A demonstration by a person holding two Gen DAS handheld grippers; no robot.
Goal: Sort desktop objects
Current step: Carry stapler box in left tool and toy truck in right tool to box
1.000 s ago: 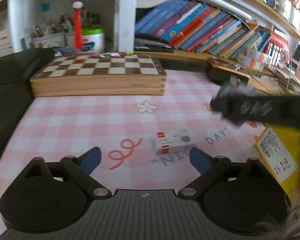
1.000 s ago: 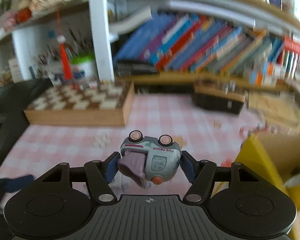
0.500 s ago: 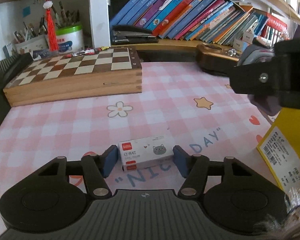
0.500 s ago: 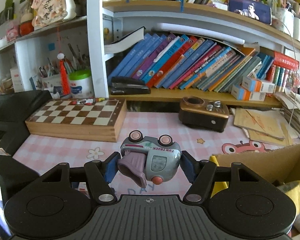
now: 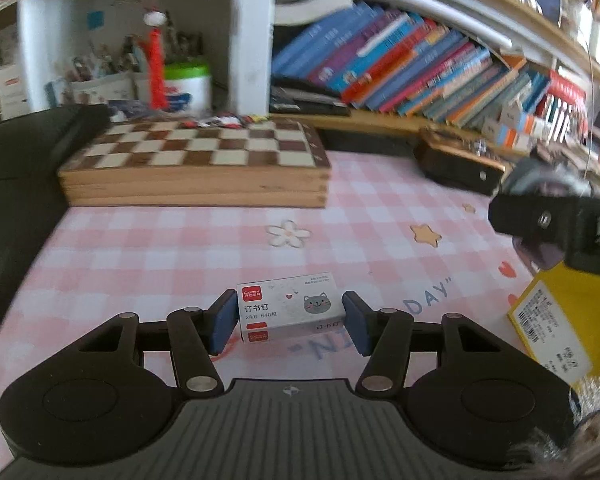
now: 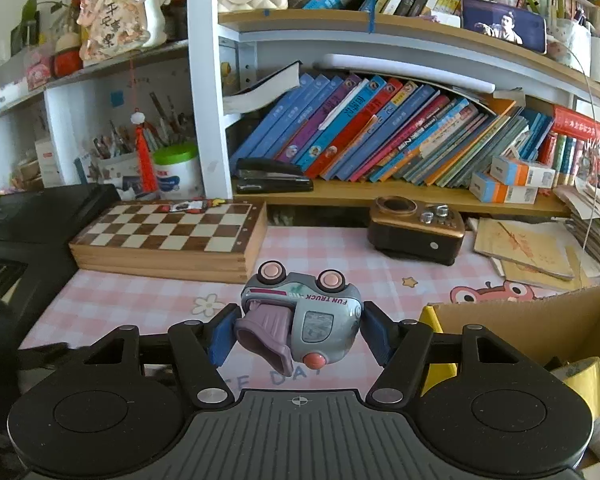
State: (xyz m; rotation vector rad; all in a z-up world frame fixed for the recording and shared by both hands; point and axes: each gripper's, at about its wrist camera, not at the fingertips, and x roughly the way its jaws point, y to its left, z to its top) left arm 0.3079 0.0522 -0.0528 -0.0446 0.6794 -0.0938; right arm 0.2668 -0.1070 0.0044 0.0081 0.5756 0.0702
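Your left tool (image 5: pixel 290 322) has closed around the staple box (image 5: pixel 291 307) near the counter's front edge, pads now touching it. Your right tool (image 6: pixel 296 330) still grips the truck (image 6: pixel 300 316) beside the carton (image 6: pixel 520 312); deposit follows.

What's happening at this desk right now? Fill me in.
A person is sorting desk clutter with a two-finger tool in each hand. The right tool grips a small toy truck, held upside down above the pink checked tablecloth, beside an open cardboard box. The left tool has its fingers on either side of a staple box, which looks gripped.
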